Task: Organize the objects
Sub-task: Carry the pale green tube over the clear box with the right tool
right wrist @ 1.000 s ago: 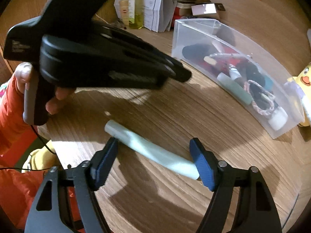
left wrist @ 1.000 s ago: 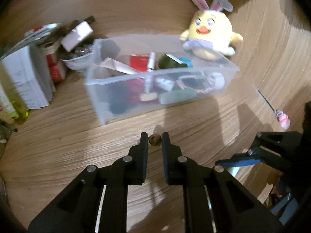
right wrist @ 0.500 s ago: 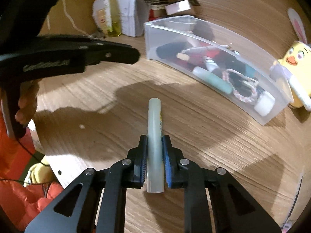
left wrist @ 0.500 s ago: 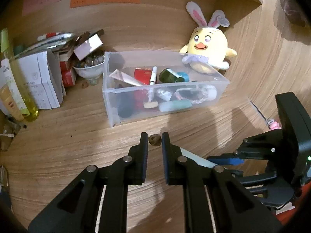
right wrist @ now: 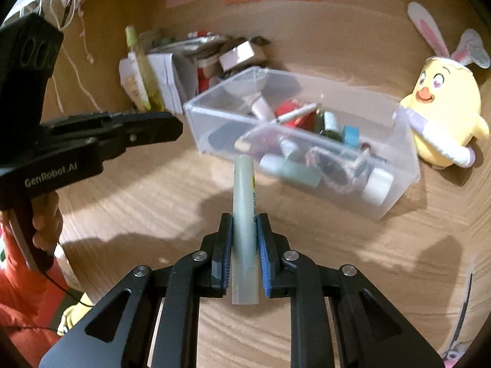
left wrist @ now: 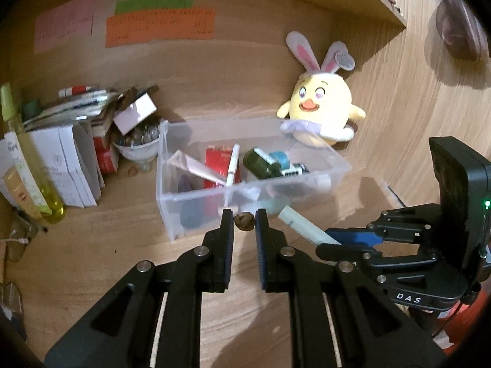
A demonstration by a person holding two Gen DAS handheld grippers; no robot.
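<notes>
My right gripper [right wrist: 244, 224] is shut on a pale green tube [right wrist: 244, 202] and holds it above the wooden desk, pointing at the clear plastic bin [right wrist: 396, 184]. The tube [left wrist: 302, 224] and the right gripper [left wrist: 353, 240] also show in the left wrist view, near the bin's front wall. My left gripper [left wrist: 244, 222] is shut on a small brown round object [left wrist: 244, 221], in front of the bin [left wrist: 172, 214]. The bin holds several small items. The left gripper [right wrist: 172, 125] shows at the left of the right wrist view.
A yellow chick plush with bunny ears [left wrist: 319, 110] sits behind the bin's right end. A pile of papers, boxes and a bowl [left wrist: 92, 132] and a yellow bottle [left wrist: 27, 165] stand at the left. Coloured notes [left wrist: 159, 27] hang on the back wall.
My right gripper closed on the tube, lifted it off the desk and carried it toward the bin. My left gripper rose and pulled back with the brown object still held.
</notes>
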